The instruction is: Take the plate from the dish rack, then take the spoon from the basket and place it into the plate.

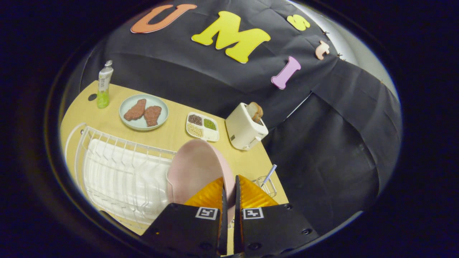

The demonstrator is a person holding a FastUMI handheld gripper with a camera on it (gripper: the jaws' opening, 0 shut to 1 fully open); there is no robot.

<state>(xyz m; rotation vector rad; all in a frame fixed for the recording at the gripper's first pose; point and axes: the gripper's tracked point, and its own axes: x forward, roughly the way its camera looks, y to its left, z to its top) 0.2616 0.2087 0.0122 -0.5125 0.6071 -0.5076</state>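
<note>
We saw the gripper (229, 186) with its jaws pinched on the rim of the pink plate (195, 172), one finger on each face, the plate standing on edge. The plate sat at the right end of the white wire dish rack (118, 172), over the wooden counter (172, 132); we couldn't tell if it was touching the rack. Just right of the fingers was a small wire basket (268, 185) with a checked spoon handle (269, 174) sticking up out of it. Beyond the plate: a white toaster (245, 127) with bread in the slot, a divided tray (202, 126) of grains, a pale blue plate (143, 112) with two brown pieces on it, and a bottle (104, 85) at the far corner.
</note>
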